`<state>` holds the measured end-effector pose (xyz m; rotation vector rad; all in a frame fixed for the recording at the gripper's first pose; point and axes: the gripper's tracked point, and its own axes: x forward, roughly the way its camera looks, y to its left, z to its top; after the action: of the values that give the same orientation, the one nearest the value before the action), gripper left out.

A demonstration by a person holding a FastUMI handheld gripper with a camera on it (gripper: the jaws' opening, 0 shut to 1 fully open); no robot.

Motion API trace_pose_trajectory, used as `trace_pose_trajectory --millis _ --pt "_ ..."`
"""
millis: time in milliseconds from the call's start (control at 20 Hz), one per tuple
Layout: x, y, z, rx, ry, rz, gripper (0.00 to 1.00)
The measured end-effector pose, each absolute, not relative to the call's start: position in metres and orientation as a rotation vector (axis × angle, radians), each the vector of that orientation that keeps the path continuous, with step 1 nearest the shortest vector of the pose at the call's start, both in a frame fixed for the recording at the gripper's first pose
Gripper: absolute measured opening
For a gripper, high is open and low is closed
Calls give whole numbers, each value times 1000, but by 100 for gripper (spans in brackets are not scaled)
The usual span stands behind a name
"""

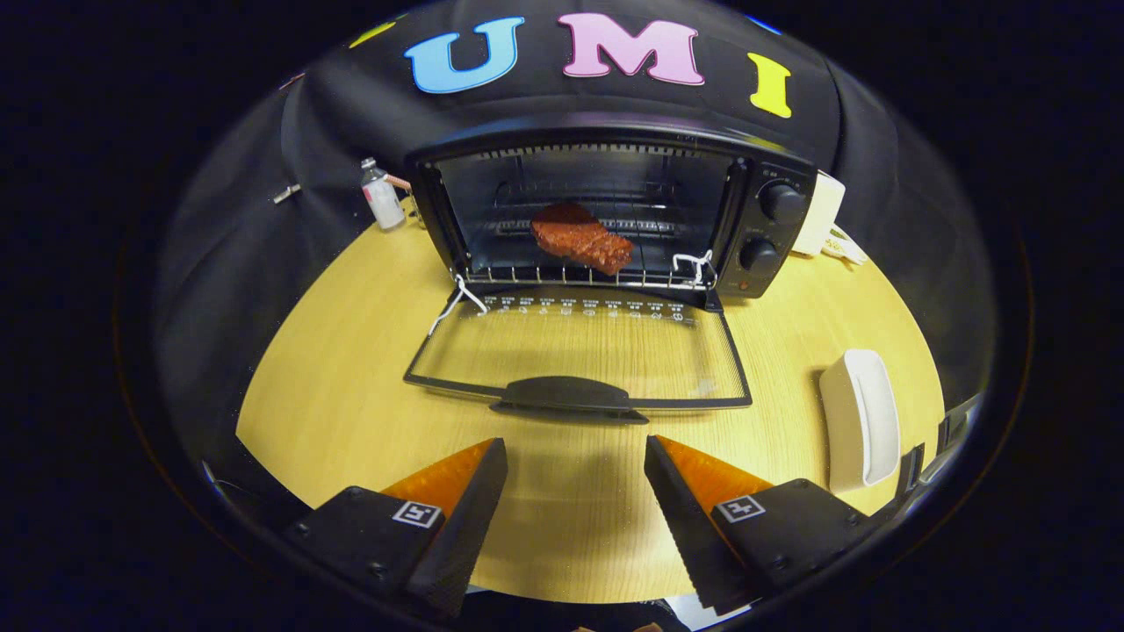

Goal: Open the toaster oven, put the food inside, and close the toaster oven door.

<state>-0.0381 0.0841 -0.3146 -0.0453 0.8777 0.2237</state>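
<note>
Gripper (575, 465) at the bottom centre of the frame: fingers spread wide, nothing held, bare table (351, 369) showing between them.

Toaster oven (606, 211) sits upper centre. Its door (580, 351) is dropped fully open and lies flat on the wood, glass side up. The food (581, 237), a reddish-brown slab, already rests on the wire rack (580, 276) inside the cavity, near mid-rack. Judged: steps one and two done, only the door closing left.

Key relation for the next move: the door handle (569, 395) lies straight ahead of the fingers, just beyond their tips and roughly centred on the gap. The handle's long axis runs left to right across the frame, crosswise to the fingers' line of approach. The hinge is at the far edge, so the door would have to be lifted at the handle and swung up and away.

Whether the handle's lip stands clear of the table enough for a finger to slip under is hard to tell from this angle.

Also present: small bottle (381, 198) upper left of the oven, white dish (865, 417) at right.
</note>
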Motion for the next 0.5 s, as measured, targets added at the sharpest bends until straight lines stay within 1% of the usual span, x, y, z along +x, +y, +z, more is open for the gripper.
trace_pose_trajectory --millis 100,500 --pt "-37 87 -319 -31 907 206 99" --pt "-24 92 -348 -19 965 143 99"
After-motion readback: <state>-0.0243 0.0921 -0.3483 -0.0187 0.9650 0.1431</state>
